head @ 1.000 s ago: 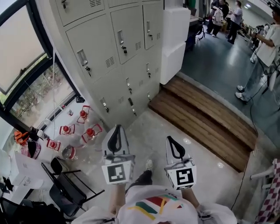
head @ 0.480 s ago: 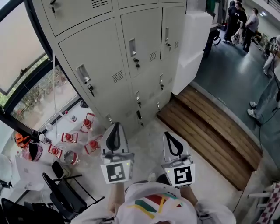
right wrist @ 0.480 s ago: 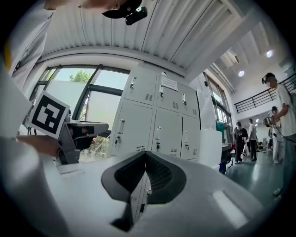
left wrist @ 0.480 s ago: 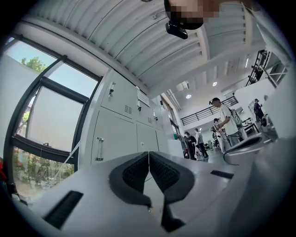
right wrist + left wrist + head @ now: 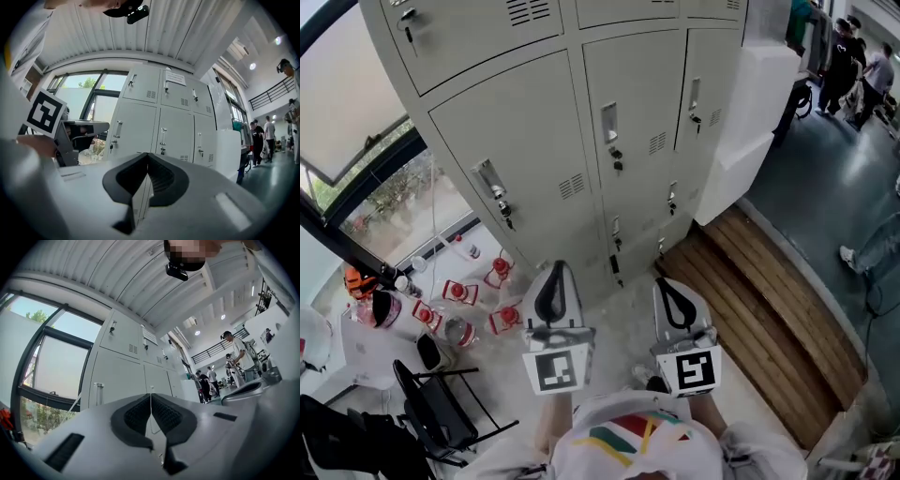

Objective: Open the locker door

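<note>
- Grey sheet-metal locker bank [image 5: 534,56] fills the upper middle of the head view. Its doors all sit flush shut, each with an upright handle and a louvred vent.
- A dark-framed window wall [image 5: 366,178] meets the locker bank's left side.
- A brown slatted wooden step [image 5: 769,300] runs along the floor from the locker bank's right foot.
- A white boxed pillar [image 5: 759,112] stands against that right end, with people [image 5: 853,66] well beyond it.
- A black folding chair [image 5: 441,412] stands left of the locker bank's foot. Near it is a cluster of small red-and-white items [image 5: 459,292], too small to identify.
- Pale bare floor [image 5: 619,319] is all that lies between the locker bank and the tools.
- The centre-column grey locker door [image 5: 642,103], with a key hanging at its lock, is ahead of and above both tools, apart from them.
- The white left gripper [image 5: 554,266] is clenched, pads together on nothing, and points toward the locker bank.
- The white right gripper [image 5: 665,282], just beside it, is likewise clenched on nothing.
</note>
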`<state>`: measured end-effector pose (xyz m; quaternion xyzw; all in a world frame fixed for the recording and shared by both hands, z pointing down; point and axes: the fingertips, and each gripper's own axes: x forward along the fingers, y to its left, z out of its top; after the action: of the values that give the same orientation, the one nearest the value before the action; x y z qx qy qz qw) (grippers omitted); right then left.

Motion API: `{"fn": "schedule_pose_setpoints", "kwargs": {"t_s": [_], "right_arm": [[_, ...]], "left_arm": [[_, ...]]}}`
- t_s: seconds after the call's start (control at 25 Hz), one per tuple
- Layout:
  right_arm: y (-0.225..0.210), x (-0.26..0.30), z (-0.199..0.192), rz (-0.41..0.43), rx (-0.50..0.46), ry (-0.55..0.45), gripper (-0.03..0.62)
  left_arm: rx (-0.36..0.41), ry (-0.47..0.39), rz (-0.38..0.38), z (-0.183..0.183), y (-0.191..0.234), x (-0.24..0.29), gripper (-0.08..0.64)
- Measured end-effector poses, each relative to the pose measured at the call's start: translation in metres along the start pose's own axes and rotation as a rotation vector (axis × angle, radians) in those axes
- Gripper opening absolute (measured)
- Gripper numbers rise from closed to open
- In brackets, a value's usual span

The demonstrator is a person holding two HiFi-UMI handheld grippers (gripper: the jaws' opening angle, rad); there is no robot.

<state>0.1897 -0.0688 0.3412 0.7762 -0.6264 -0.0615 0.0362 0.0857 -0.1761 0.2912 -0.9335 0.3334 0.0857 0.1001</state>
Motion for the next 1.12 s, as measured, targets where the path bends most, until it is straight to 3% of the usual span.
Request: {"fn": "schedule_pose_setpoints", "kwargs": {"t_s": [0.6, 0.88, 1.12], "right_arm": [[-0.060, 0.056, -0.006, 0.034, 0.021, -0.021, 0.005], [-0.029, 0.091, 0.019, 0.228, -0.008, -0.100, 0.005], [0.016, 0.126, 0.049, 0.408, 0.075, -0.159, 0.008]], "left_arm": [[0.047, 0.018, 0.041, -0.009, -0.017, 0.062, 0.017], [0.064, 0.028, 0.188, -0.007, 0.016, 0.043, 0.017], [0.092, 0.059, 0.303, -0.009, 0.050, 0.014, 0.017]]}}
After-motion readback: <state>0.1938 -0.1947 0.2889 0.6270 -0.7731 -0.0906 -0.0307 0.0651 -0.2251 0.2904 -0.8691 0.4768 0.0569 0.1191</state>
